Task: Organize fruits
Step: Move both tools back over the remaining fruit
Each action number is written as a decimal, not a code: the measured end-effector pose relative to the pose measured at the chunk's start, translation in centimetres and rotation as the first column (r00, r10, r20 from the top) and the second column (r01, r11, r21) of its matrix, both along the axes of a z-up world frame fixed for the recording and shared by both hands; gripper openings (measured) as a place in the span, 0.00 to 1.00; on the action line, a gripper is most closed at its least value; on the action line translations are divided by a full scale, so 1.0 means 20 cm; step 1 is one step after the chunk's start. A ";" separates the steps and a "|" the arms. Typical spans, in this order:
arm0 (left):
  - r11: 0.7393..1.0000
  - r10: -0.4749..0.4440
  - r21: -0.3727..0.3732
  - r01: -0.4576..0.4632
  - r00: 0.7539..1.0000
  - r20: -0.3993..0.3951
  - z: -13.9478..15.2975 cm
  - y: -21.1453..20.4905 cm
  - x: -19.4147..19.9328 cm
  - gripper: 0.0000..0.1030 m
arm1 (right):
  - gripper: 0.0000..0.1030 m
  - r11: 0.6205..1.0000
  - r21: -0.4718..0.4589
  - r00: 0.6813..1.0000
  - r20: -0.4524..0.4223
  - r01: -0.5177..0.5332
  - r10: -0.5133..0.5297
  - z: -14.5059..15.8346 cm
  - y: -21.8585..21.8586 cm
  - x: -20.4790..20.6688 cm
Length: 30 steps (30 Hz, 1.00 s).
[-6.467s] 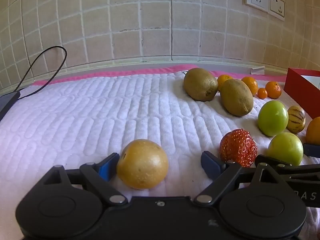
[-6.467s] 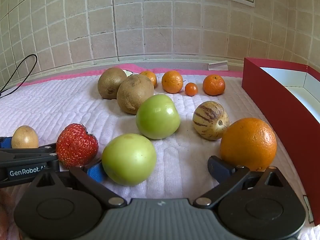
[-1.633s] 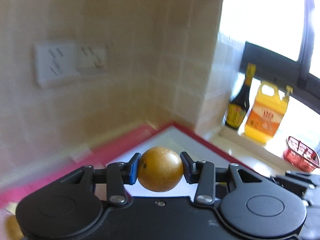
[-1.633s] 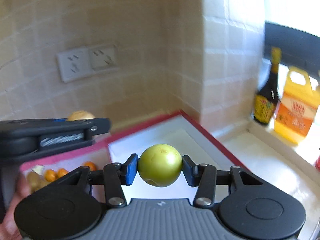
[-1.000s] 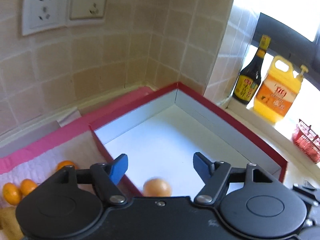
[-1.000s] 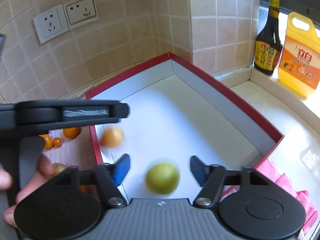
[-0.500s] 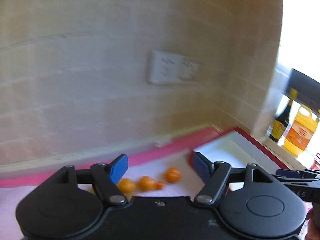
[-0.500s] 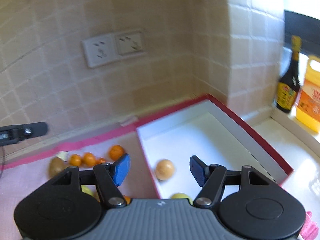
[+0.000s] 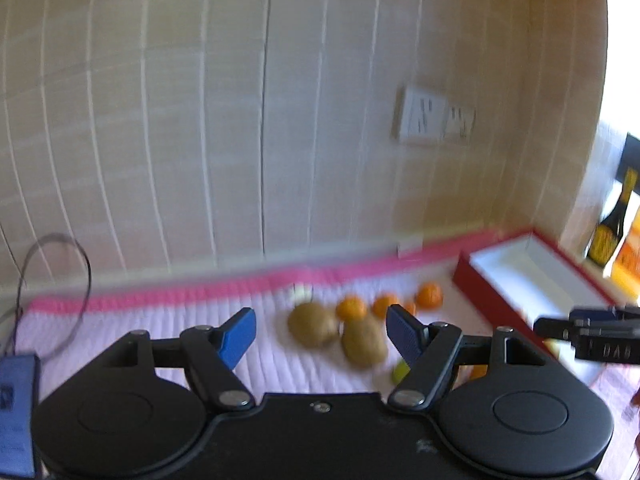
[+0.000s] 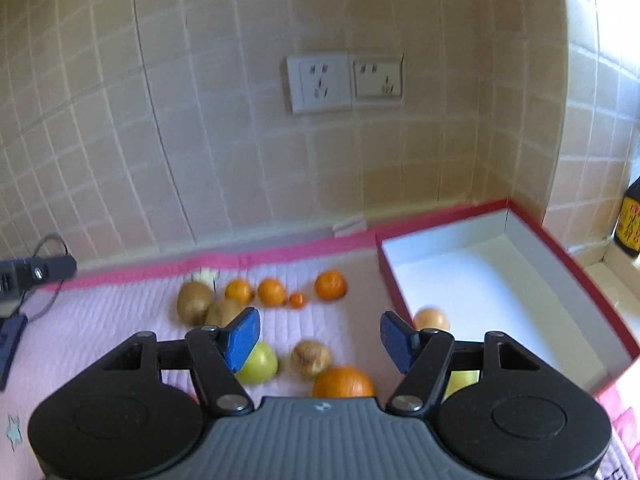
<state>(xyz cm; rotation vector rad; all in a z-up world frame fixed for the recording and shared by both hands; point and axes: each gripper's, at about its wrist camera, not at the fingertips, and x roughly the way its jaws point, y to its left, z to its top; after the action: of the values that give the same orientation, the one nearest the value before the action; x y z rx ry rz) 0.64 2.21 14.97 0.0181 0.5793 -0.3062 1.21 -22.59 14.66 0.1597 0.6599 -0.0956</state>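
Note:
Both grippers are open and empty, held above the white quilted mat. My left gripper faces two brown kiwis and small oranges. My right gripper faces the red box. A yellow-brown fruit and a green fruit lie inside the box. On the mat are a green apple, a striped fruit, a large orange, kiwis and small oranges. The red box also shows in the left wrist view.
A tiled wall with two sockets stands behind the mat. A dark bottle stands on the sill at the right. A black cable lies at the left. The right gripper's side shows at the left view's right edge.
Both grippers swung back left from the box toward the fruits on the mat. The yellow-brown and green fruits, dropped a second ago, now rest in the box.

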 end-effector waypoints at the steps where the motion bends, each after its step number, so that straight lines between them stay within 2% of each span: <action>1: 1.000 -0.008 0.016 0.008 1.000 -0.019 -0.05 -0.01 -0.01 0.83 | 0.67 1.000 -0.006 1.000 -0.019 -0.001 0.001 -0.03 0.01 0.00; 8: 0.995 -0.045 0.081 0.052 0.995 -0.086 -0.32 -0.12 -0.08 0.83 | 0.66 1.000 -0.012 0.994 -0.104 0.021 -0.022 -0.18 0.02 -0.01; 14: 0.999 -0.026 0.032 0.032 0.983 -0.180 -0.51 -0.13 0.00 0.83 | 0.66 0.999 -0.018 0.987 -0.150 0.051 -0.053 -0.29 0.00 0.06; 21: 0.999 -0.025 0.016 0.029 0.975 -0.221 -0.60 -0.17 0.06 0.83 | 0.66 0.997 0.022 0.981 -0.183 0.068 -0.063 -0.36 -0.04 0.13; 30: 1.000 -0.006 0.020 0.011 0.969 -0.248 -0.67 -0.20 0.13 0.82 | 0.66 0.997 0.017 0.976 -0.209 0.072 -0.067 -0.42 -0.05 0.21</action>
<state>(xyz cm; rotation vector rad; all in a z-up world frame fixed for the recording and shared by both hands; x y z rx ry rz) 3.27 -1.81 1.62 0.0025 0.8314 -0.3127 5.37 -23.65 6.34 0.1984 0.8651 -0.1729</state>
